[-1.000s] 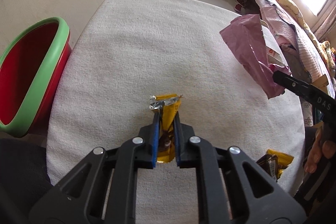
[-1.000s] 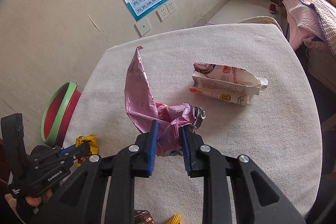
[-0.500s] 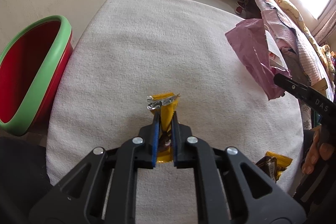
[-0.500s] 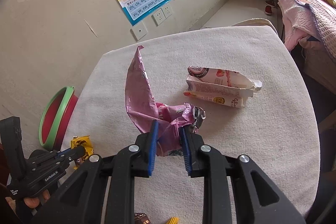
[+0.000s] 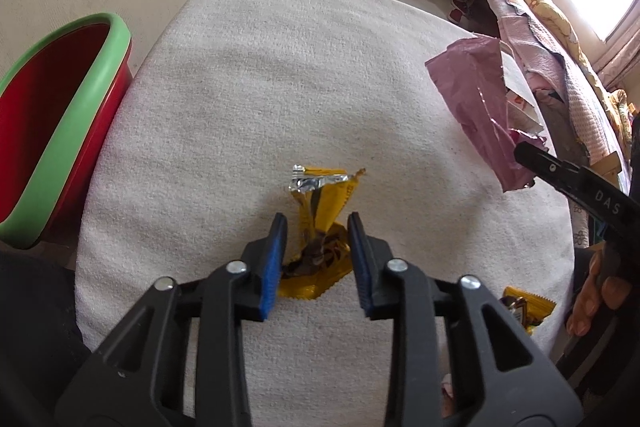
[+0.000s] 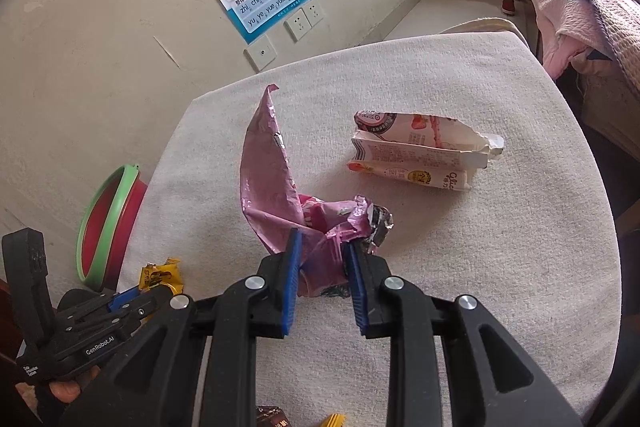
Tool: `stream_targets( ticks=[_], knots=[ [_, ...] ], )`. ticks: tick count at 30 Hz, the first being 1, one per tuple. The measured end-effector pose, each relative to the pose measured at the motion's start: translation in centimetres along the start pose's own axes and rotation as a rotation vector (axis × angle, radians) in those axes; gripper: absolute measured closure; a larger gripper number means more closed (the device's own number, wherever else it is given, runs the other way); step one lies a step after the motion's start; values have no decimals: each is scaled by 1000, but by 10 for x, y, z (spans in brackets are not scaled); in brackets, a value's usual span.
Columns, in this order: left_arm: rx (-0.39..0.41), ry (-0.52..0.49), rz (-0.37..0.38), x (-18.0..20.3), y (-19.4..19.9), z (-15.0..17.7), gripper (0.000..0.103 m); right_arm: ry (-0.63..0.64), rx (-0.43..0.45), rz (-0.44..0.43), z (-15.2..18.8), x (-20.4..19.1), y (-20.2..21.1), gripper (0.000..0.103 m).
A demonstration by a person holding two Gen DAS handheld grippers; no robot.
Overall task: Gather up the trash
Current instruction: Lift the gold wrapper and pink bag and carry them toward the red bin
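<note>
Table [image 5: 320,75] is covered in a cream, nubbly terry-like cloth with rounded corners. Left gripper [image 5: 318,259]: black plastic arms, blue ribbed pads, jaws opening; a yellow wrapper [image 5: 320,223] lies between them, and the pads stand clear of it on both sides, so nothing is pinched. The yellow wrapper is glossy film, twisted at the waist, with a crinkled silver foil inside showing at its far end and a brown printed patch near the pads; it rests on the cloth at the centre of the left wrist view. A second yellow wrapper [image 5: 528,309], zigzag-edged, lies at 4 o'clock near the table edge, beside a hand [image 5: 596,291]. A red basin [image 5: 60,131] with a thick, smooth green rim sits off the table at 9 o'clock. Right gripper [image 6: 322,267]: same build, jaws narrowly set and pinching a pink wrapper [image 6: 268,167] at its crumpled base. The pink wrapper is thin metallised film, one long curved flap standing up toward 12 o'clock and a scrunched silver-lined end at 2 o'clock of the pads. A flattened, torn-open white and pink carton [image 6: 416,155] of creased card lies on its side at 1 o'clock, apart from the pink wrapper.
</note>
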State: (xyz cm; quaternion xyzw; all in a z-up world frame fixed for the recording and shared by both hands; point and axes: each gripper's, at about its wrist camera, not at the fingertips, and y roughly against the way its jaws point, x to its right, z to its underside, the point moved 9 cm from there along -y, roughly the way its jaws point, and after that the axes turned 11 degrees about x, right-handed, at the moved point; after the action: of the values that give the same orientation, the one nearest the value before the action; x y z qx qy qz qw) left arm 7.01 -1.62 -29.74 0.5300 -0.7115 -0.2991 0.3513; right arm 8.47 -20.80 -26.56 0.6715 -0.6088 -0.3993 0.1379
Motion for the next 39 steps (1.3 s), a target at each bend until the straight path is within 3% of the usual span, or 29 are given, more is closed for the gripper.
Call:
stream_targets(
  ticks=[2,11,15,25,31,39],
  knots=[
    [7,-14,0,2,0,0,95,8,3,3,0,-1,0,80],
    [157,49,-6,-20,40,-42,96,57,33,17,-3,-14,12,80],
    [235,43,-92,-48,68,-69,96,86,67,-4,-11,-36,25,80],
    [391,109,-227,-112,133,-111,96,127,140,-121,-41,-111,53,80],
    [429,101,-259,-128,150,-121,96,170,143,-173,-52,-153,53,80],
    [406,125,-278,-149,145,-116,96,233,94,-217,-46,-199,41,80]
  ],
)
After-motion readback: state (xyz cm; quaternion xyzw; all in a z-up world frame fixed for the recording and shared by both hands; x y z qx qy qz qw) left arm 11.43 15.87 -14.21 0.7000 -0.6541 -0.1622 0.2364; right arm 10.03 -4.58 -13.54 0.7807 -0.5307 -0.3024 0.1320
